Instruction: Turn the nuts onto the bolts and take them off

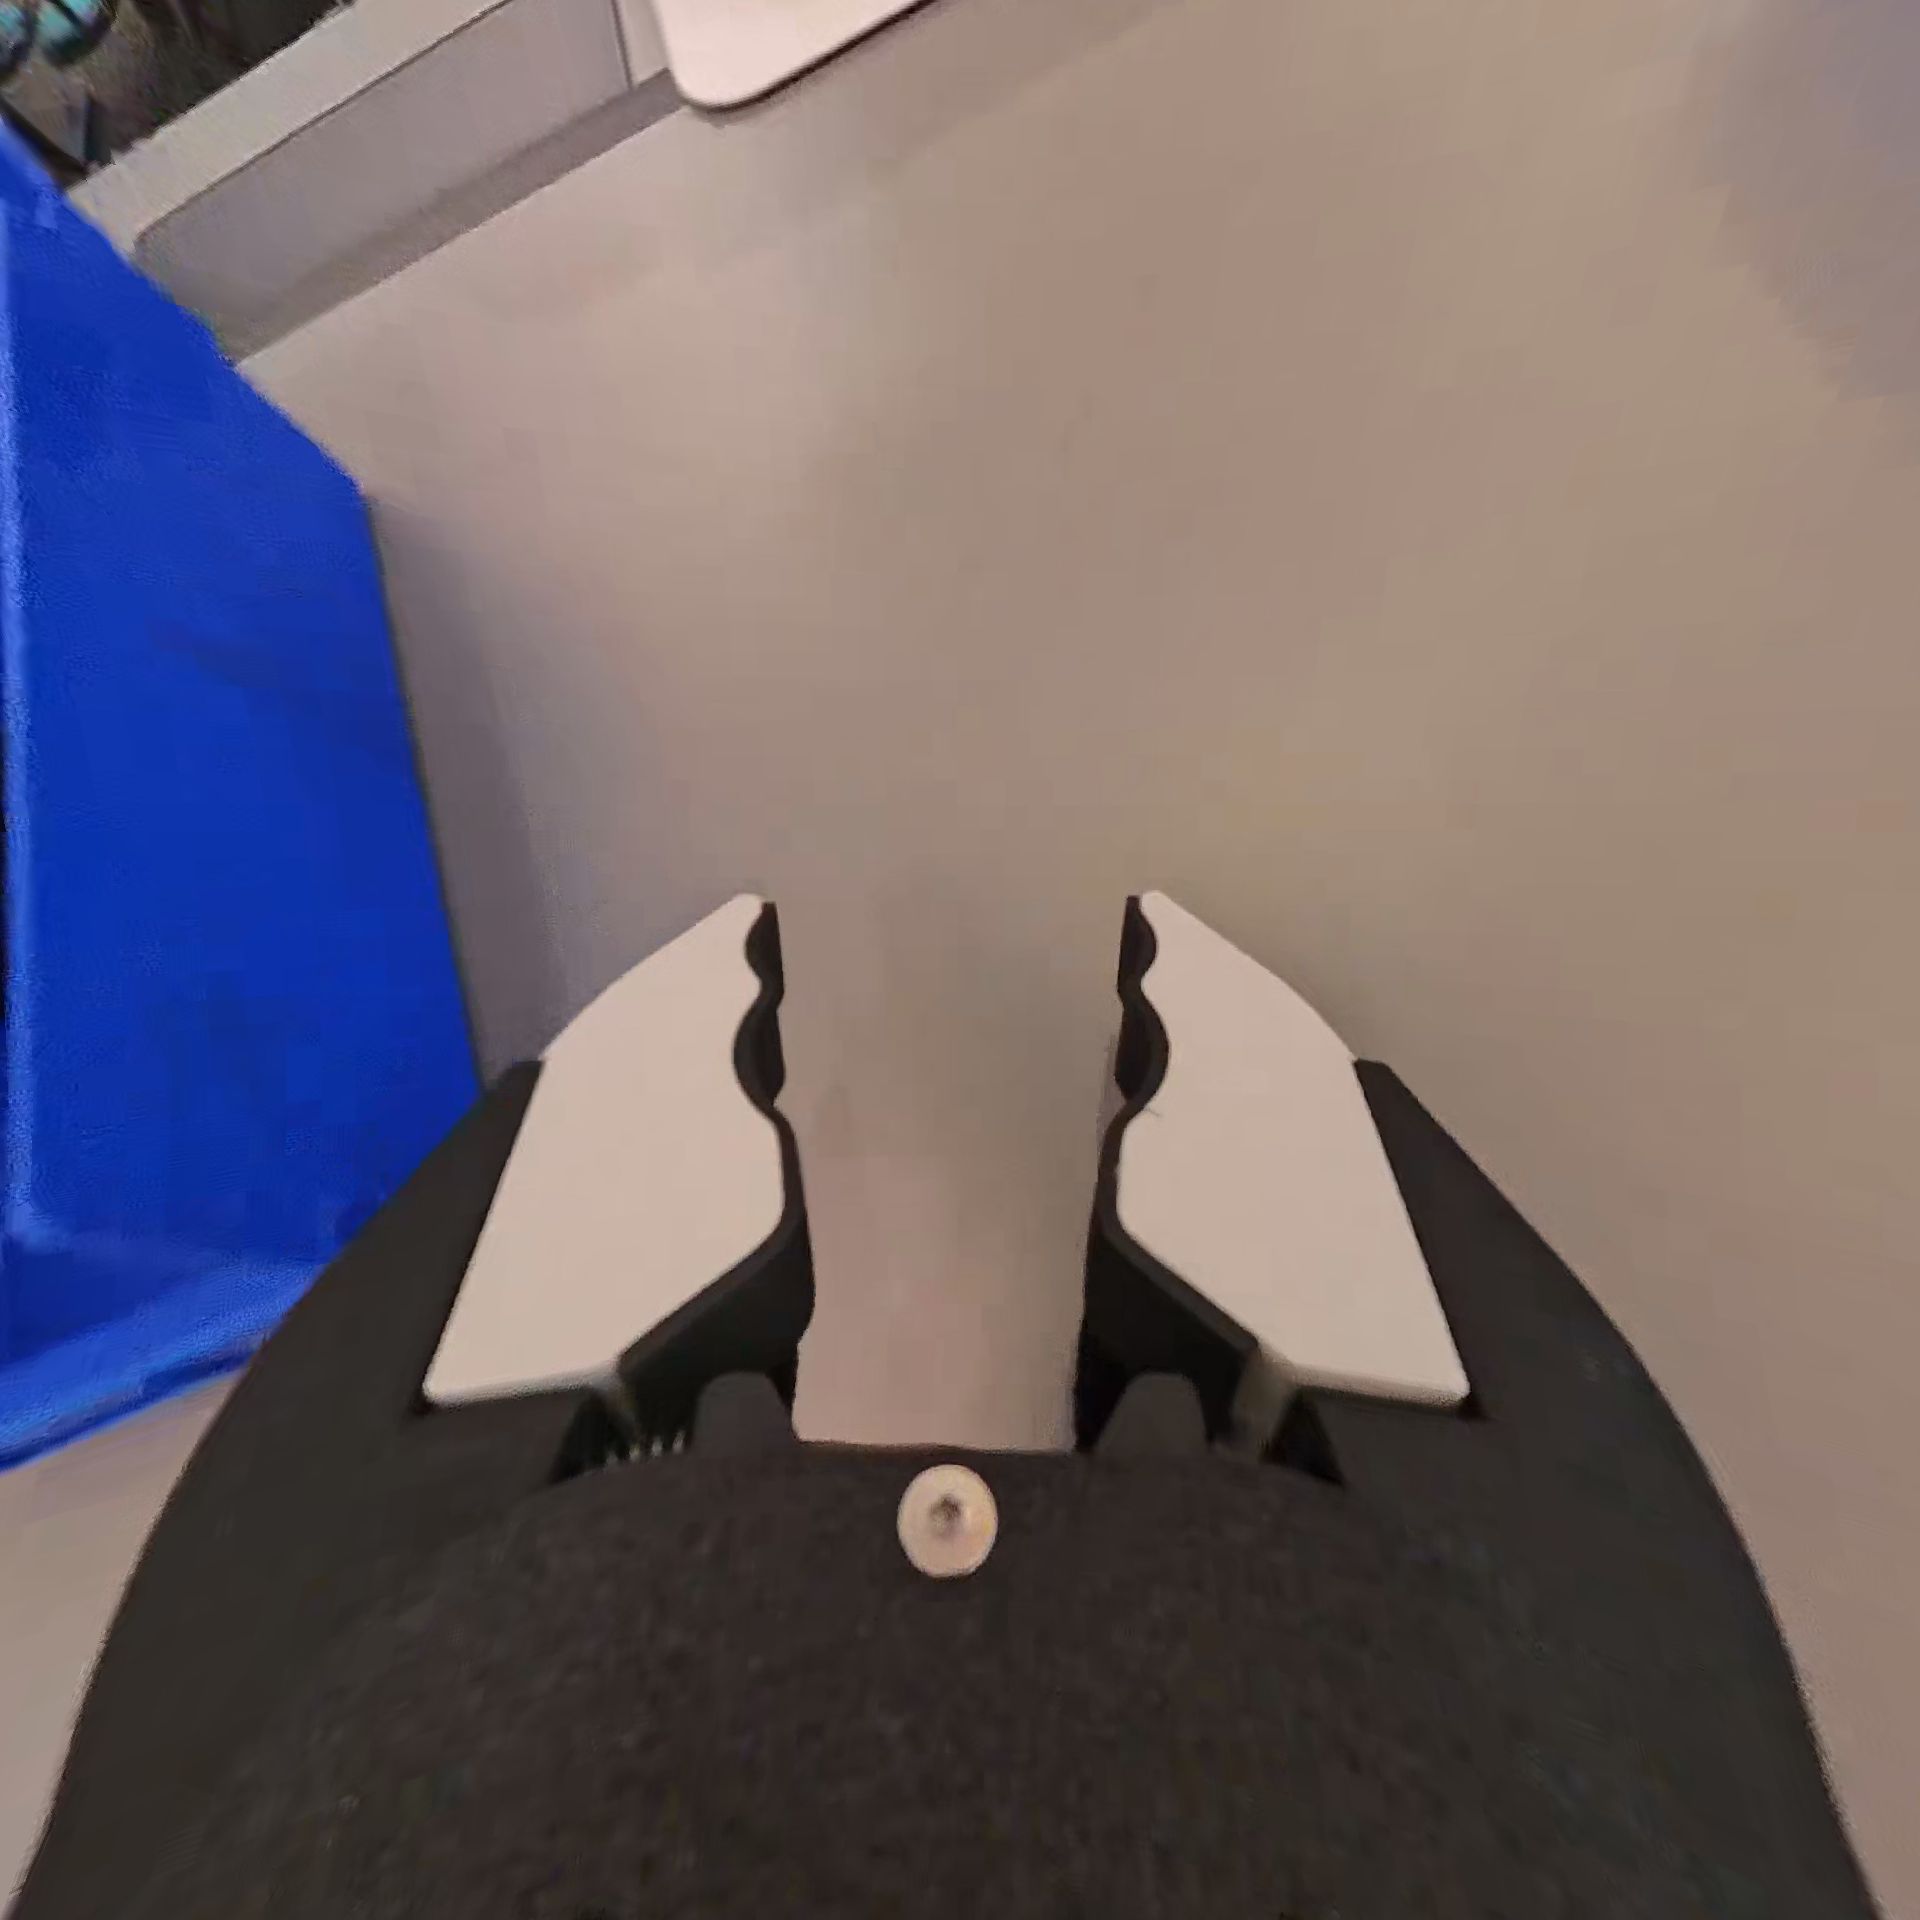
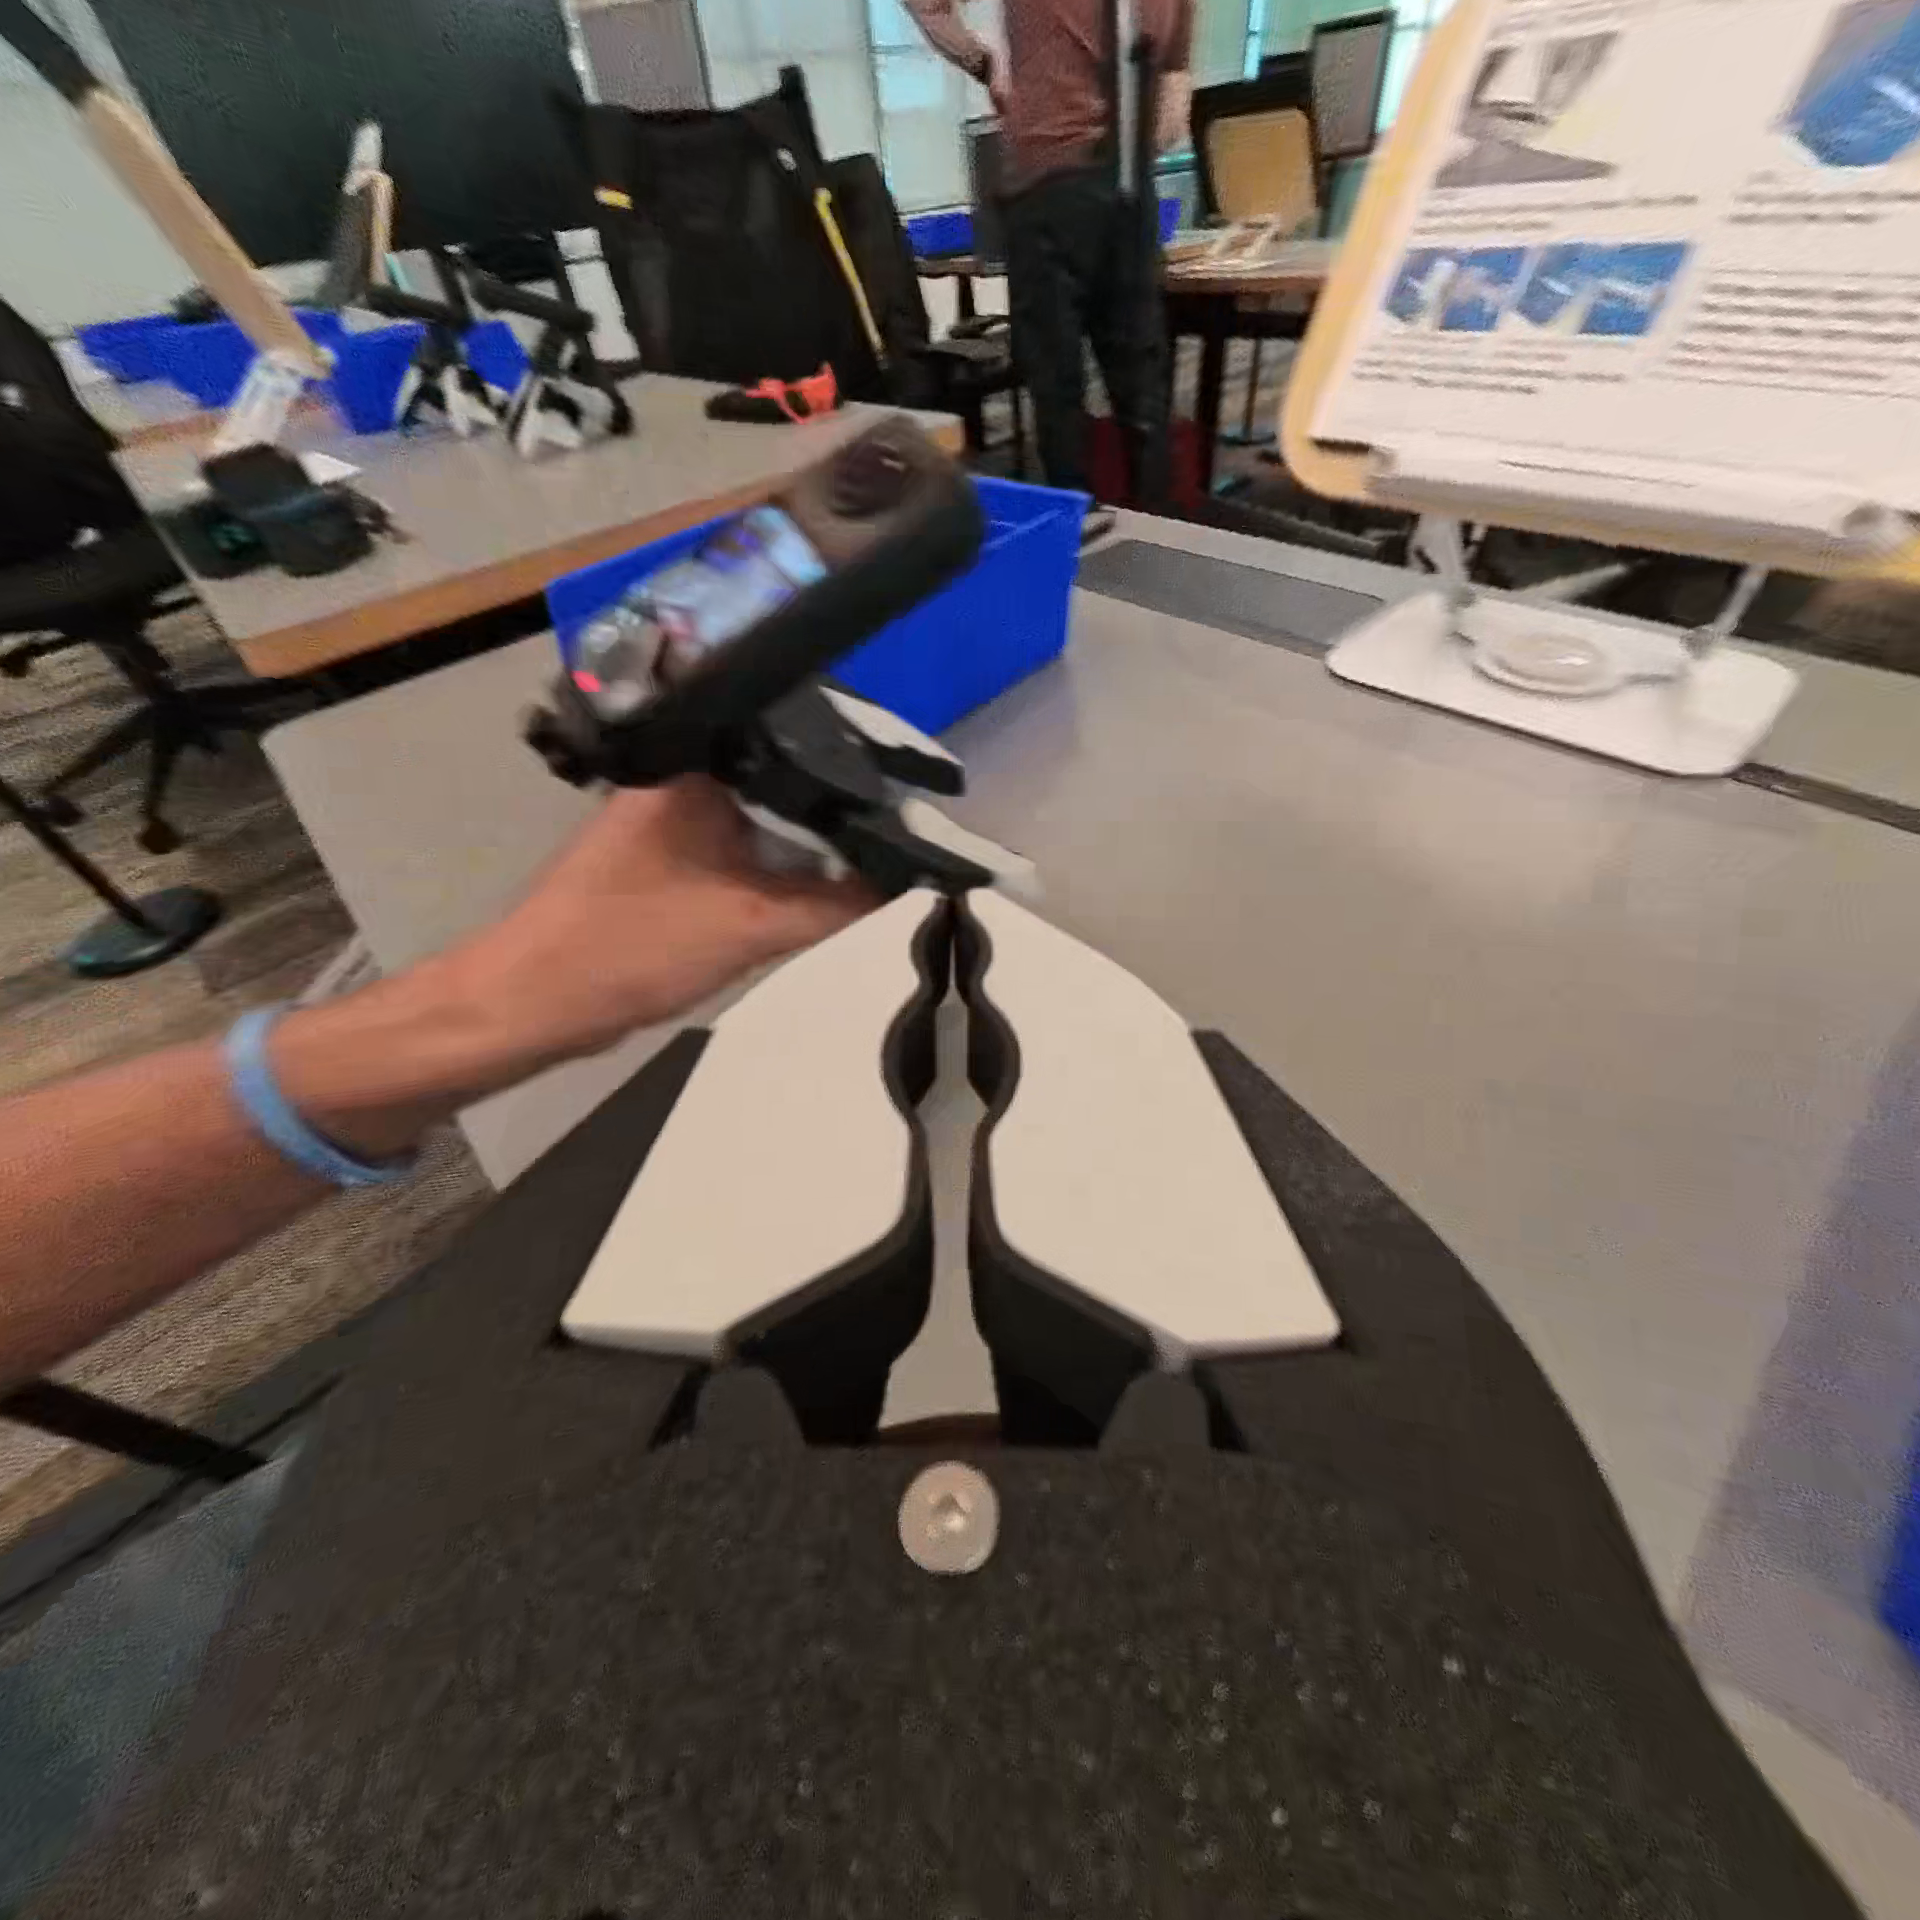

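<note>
Left gripper (image 1: 951, 914) — jaws parted, nothing between the fingers, only bare grey counter (image 1: 1143, 520) showing through the gap. It hangs over open surface. A blue bin (image 1: 187, 779) stands close on its left side, its wall near the left finger. Ahead, toward the counter's far edge, a white stand base (image 1: 769, 52) sits at the corner of view; the stretch between it and the fingertips is plain counter.

Right gripper (image 2: 951, 914) — jaws clenched together at the tips, nothing held that can be seen. Just beyond its tips the left gripper (image 2: 935, 821) shows from the side, carried in the person's left hand (image 2: 675, 883), a pale blue wristband (image 2: 281, 1101) on the forearm. The two grippers' tips are very near each other; whether they touch I cannot tell through the blur.

Beyond them a blue bin (image 2: 966, 613) sits toward the counter's far left corner. At the far right edge the stand base (image 2: 1558, 686) holds a propped sheet of printed pages (image 2: 1662, 260). The middle and right of the counter lie open.

Nuts and bolts — not visible in either view.

A second table (image 2: 468, 520) stands past the left edge, a person (image 2: 1081, 208) standing farther back.
</note>
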Motion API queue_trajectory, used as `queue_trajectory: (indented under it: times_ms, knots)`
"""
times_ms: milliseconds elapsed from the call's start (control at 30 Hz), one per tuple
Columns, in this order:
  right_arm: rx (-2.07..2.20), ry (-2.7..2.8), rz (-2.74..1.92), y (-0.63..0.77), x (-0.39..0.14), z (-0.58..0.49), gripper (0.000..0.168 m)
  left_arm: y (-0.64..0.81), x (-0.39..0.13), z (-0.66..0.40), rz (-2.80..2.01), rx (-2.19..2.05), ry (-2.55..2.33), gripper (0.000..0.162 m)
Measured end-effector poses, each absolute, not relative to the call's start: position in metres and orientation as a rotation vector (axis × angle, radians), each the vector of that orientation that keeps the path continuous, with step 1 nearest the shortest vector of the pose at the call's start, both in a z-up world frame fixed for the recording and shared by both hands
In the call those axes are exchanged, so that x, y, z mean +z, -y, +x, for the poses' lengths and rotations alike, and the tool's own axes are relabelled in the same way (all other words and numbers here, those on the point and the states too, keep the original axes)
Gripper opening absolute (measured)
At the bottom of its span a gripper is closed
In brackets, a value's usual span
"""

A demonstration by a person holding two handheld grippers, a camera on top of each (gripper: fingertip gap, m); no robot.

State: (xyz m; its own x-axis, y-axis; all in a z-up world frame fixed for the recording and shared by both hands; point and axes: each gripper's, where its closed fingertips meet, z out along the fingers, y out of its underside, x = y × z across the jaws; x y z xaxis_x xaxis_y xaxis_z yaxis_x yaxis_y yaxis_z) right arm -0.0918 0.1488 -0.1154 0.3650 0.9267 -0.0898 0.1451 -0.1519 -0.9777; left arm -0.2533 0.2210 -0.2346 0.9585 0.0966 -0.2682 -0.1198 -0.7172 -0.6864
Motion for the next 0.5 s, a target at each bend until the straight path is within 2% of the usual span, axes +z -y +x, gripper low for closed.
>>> queue_trajectory:
  times_ms: [267,500]
  knots:
    - [0.997,1.084,-1.547,-0.129,-0.094,-0.152,0.000,-0.264,-0.241,-0.220,-2.345,0.451,-0.095,0.064]
    - [0.982,1.089,-1.603,-0.140,-0.104,-0.156,0.000,-0.259,-0.238,-0.212,-2.340,0.458,-0.119,0.064]
